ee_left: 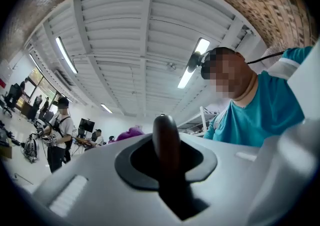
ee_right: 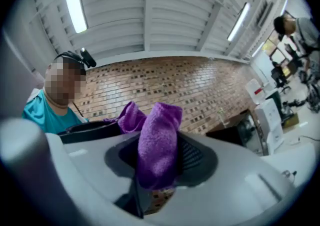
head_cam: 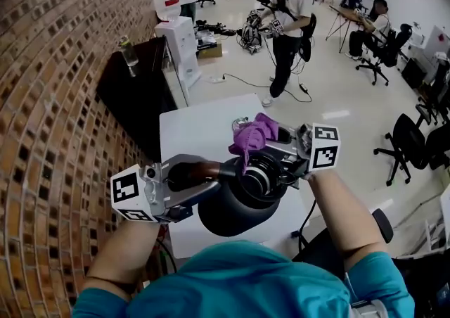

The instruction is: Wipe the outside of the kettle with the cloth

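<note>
Wiping is just starting. The left hand-held gripper clamps the kettle by its handle, and the right hand-held gripper pinches the cloth at the rim. Next, I'd guess, press it down the kettle's side.

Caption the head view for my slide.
The left gripper grips the black kettle's handle while the right gripper holds a purple cloth near its top.

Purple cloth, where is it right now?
Head view, just right of centre: the purple cloth is pinched in the right hand-held gripper, just above the black kettle.

Kettle rim partly behind cloth
</note>
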A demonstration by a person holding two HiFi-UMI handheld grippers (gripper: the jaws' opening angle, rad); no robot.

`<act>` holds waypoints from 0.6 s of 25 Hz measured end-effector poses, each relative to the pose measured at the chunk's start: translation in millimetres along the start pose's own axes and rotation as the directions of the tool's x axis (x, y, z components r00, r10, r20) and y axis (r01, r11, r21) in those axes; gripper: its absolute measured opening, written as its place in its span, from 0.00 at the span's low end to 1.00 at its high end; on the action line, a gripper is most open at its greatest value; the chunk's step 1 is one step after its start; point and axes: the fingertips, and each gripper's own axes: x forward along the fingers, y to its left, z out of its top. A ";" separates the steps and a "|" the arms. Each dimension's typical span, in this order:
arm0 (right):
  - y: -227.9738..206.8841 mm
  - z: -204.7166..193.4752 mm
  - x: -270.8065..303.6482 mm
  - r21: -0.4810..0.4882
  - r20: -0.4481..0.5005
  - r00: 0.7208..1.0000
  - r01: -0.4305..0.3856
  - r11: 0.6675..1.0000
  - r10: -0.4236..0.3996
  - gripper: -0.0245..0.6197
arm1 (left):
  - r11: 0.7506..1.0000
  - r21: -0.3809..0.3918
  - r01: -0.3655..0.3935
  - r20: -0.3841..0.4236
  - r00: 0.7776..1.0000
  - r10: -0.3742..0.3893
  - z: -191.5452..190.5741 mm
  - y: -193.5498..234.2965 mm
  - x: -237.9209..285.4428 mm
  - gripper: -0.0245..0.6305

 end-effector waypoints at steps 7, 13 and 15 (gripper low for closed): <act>-34.6 -30.6 -59.0 0.045 -0.010 0.976 0.219 0.975 -0.219 0.27 | 0.987 -0.001 -0.158 -0.046 0.986 0.158 -30.6 34.2 -39.4 0.18; -47.6 -62.8 -83.3 0.050 -0.045 0.949 0.314 0.948 -0.312 0.27 | 0.966 -0.015 -0.260 -0.068 0.964 0.258 -61.8 68.9 -64.2 0.18; -53.9 -71.1 -85.5 0.046 -0.047 0.944 0.327 0.944 -0.325 0.27 | 0.959 -0.025 -0.282 -0.065 0.958 0.280 -73.6 82.6 -71.1 0.18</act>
